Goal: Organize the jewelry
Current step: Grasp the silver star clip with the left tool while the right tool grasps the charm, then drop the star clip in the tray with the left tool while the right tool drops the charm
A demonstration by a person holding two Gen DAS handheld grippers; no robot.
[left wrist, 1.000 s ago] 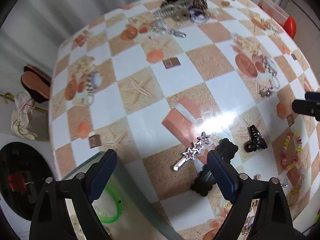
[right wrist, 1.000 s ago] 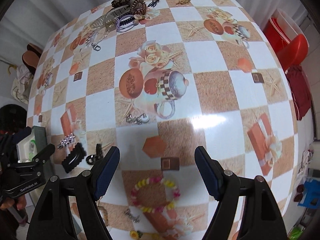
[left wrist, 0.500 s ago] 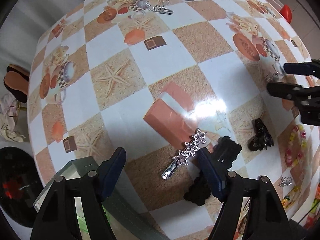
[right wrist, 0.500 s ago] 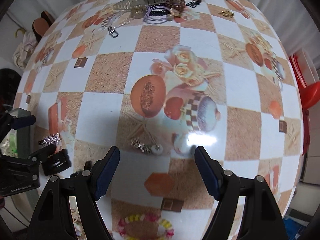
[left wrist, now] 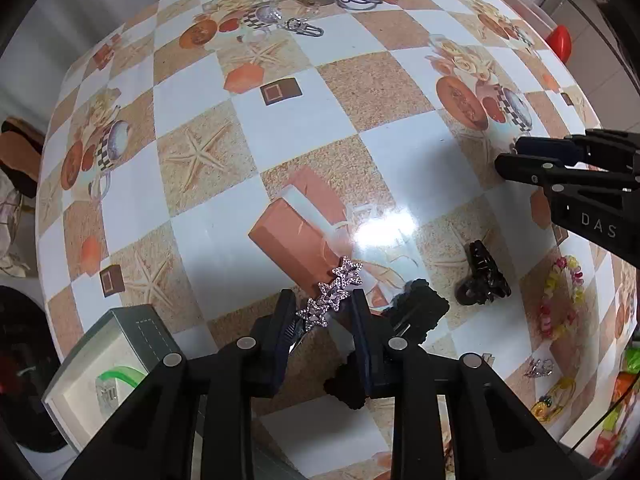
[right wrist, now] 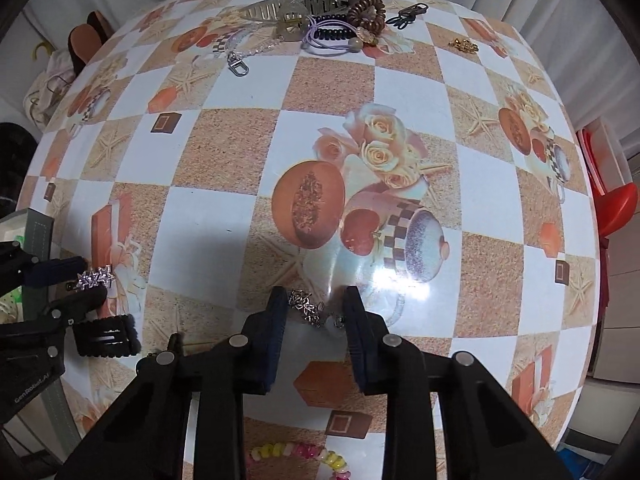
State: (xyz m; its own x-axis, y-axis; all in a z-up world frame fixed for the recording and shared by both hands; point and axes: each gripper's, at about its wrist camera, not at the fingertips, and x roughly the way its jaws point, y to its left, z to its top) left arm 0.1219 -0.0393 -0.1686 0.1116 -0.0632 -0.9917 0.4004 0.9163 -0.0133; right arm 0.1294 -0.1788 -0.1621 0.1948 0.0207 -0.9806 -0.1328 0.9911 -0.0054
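A silver star hair clip [left wrist: 330, 298] lies on the patterned table, and my left gripper [left wrist: 323, 312] straddles it with its jaws narrowed on either side; the clip also shows in the right wrist view [right wrist: 95, 277]. My right gripper [right wrist: 313, 310] is low over a small silver earring pair [right wrist: 307, 306], jaws narrowed around it with gaps showing. A grey jewelry box [left wrist: 116, 356] with a green bangle inside sits at the table's left edge.
A black hair clip [left wrist: 416, 312] and a black claw clip [left wrist: 482, 280] lie right of the left gripper. A beaded bracelet [left wrist: 562, 296] lies at right. A pile of hair accessories [right wrist: 320, 16] sits at the far edge.
Both grippers have moved down and forward and narrowed their jaws, the left around the star clip, the right around the silver earrings.
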